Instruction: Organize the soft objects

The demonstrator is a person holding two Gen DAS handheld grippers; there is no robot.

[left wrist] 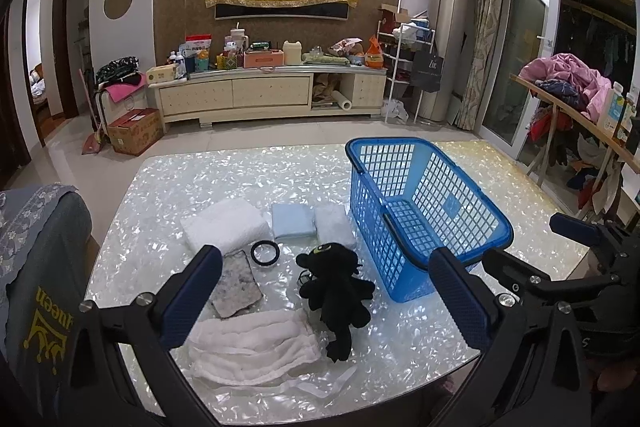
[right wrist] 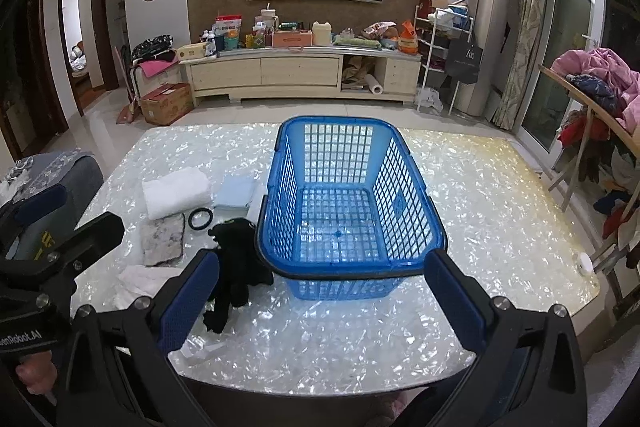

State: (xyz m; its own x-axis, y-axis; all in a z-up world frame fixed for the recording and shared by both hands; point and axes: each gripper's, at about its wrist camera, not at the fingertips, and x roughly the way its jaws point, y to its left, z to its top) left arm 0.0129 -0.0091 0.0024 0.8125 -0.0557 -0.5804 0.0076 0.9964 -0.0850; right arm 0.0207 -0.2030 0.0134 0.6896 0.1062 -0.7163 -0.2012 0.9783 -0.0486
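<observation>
Both tools hung wide open and empty over the near edge of the shell-patterned table (left wrist: pixel 248 171), left gripper (left wrist: pixel 326 299) over the soft items, right gripper (right wrist: pixel 322 293) in front of the blue basket (right wrist: pixel 404 183). The basket stood upright with nothing inside; in the left view it sat at 2 o'clock of the black plush toy (left wrist: pixel 340 291), touching or nearly touching it. At the toy's 7 o'clock lay a rumpled white cloth (left wrist: pixel 252 347) with loose straps. At 10 o'clock lay a grey mottled pad (left wrist: pixel 238 287), a black ring (left wrist: pixel 264 253) just past it, then a folded white towel (left wrist: pixel 224 225). At 12 o'clock a light blue folded cloth (left wrist: pixel 293 221) lay beside a smaller white cloth (left wrist: pixel 334 227). In the right view the basket wall hid most of that smaller cloth, and the left finger (right wrist: pixel 192 295) covered part of the toy and rumpled cloth. A grey embroidered chair cover (left wrist: pixel 40 247) stood at 9 o'clock, partly cut off. A cluttered TV cabinet (left wrist: pixel 268 91) and a rack of clothes (left wrist: pixel 568 87) stood well beyond the table. Something thin and dark under the toy's head was too small to identify.
</observation>
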